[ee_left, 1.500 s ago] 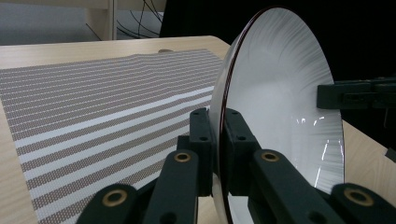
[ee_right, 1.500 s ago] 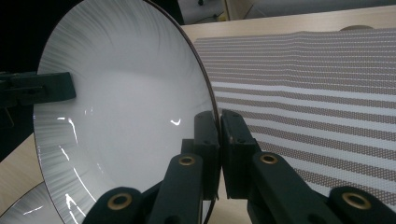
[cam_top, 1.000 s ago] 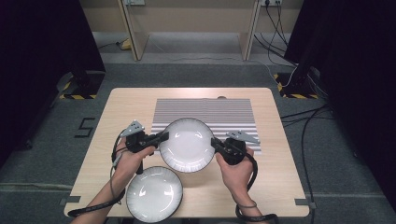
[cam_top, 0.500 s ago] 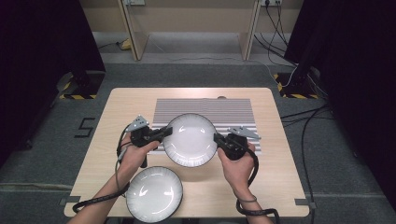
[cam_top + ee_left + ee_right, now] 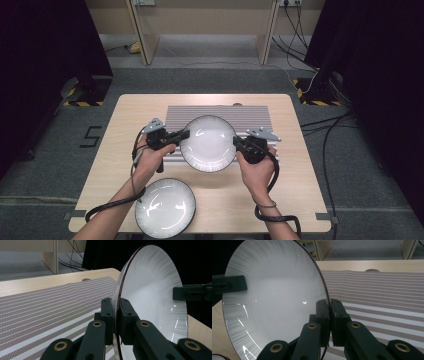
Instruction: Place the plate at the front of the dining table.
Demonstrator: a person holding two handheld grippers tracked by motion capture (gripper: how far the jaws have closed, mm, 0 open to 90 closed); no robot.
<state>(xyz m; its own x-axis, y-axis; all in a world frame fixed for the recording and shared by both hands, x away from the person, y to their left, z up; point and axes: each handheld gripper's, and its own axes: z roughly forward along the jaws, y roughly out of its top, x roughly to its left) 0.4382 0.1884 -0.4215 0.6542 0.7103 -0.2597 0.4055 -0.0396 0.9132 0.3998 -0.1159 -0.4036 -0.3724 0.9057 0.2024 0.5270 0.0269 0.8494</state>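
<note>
A white plate with a dark rim hangs above the striped mat, held from both sides. My left gripper is shut on its left rim, and my right gripper is shut on its right rim. In the left gripper view the plate stands edge-on between my pads, with the other gripper's jaw at its far rim. The right gripper view has the plate clamped at its rim by my gripper. A second white plate lies on the table near the front edge, left of centre.
The wooden table has bare wood around the mat. Cables trail from both grippers across the front of the table. Beyond the table are wooden furniture legs and floor cables. Dark curtains stand on both sides.
Both grippers have carried the plate away from the person, from near the front plate to over the striped mat. The grip on both rims is unchanged.
</note>
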